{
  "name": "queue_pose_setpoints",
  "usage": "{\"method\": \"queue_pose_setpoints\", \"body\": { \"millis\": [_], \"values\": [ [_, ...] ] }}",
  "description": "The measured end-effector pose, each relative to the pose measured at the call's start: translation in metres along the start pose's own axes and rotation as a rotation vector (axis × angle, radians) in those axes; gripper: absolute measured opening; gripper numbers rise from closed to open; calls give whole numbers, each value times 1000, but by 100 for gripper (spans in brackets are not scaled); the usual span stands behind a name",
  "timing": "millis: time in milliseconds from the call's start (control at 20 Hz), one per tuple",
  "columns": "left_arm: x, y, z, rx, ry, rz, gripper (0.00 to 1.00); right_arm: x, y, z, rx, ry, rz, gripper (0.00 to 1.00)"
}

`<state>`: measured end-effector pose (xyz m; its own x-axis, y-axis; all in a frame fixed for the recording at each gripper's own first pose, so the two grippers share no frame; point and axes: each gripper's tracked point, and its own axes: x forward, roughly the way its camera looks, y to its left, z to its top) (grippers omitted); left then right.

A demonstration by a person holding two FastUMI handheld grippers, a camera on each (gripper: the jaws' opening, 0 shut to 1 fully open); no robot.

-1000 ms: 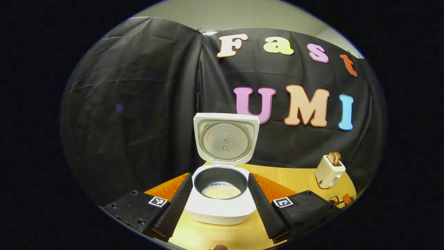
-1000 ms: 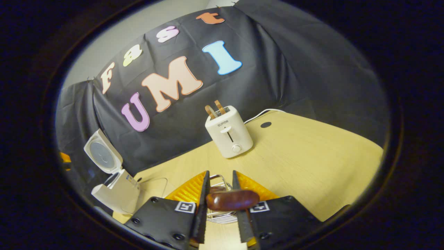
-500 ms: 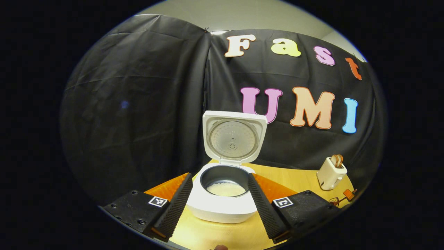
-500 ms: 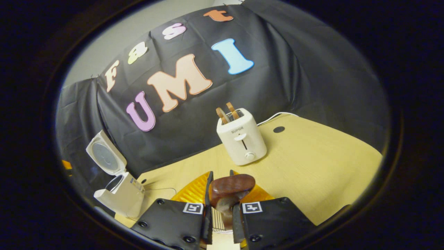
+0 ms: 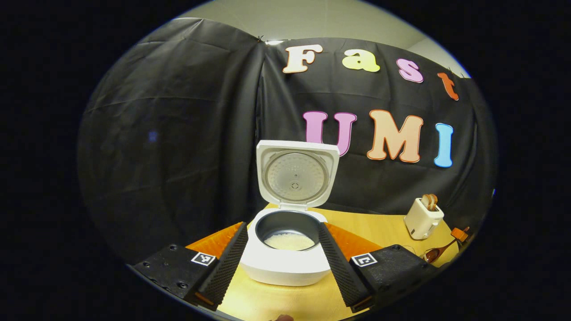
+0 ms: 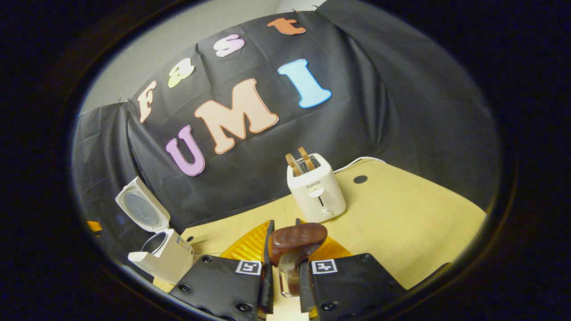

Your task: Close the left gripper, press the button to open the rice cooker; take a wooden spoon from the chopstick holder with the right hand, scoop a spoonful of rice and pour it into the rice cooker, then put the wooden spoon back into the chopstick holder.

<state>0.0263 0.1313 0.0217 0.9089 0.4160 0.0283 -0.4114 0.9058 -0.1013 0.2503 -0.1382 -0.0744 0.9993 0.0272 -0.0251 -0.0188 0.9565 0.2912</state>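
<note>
Already the right gripper [image 6: 284,272] has its fingers clamped on the wooden spoon [image 6: 292,243], whose smooth, dark, rounded end stands up between them, which suggests it is being drawn from the chopstick holder. Meanwhile the left gripper [image 5: 283,263] waits with fingers spread wide, empty, framing the white rice cooker [image 5: 285,263] on the pale desk [image 5: 379,227], its lid up over a dark round pot with rice inside.

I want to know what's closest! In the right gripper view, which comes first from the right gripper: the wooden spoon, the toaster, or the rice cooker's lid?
1. wooden spoon: held between the fingers.
2. toaster: ahead, slightly right.
3. rice cooker's lid: far left, raised open.
</note>
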Motion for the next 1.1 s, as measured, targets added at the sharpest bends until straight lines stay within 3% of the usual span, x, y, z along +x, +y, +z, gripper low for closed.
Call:
{"method": "queue_pose_setpoints", "body": {
  "millis": [100,250,500,850,1100],
  "values": [
    [21,-5,2,-8,4,-38,94,-9,7,15,-20,-30,-19,28],
    [42,-4,-1,-12,20,-91,94,-24,28,31,-33,-61,-41,24],
    [70,5,-4,-3,44,-164,94,-37,91,43,-61,-88,0,25],
    [90,11,-14,-6,81,-243,94,-9,175,-13,-94,16,104,25],
    [101,16,-16,25,90,-262,94,17,186,-71,-242,86,58,24]
  ]
}}
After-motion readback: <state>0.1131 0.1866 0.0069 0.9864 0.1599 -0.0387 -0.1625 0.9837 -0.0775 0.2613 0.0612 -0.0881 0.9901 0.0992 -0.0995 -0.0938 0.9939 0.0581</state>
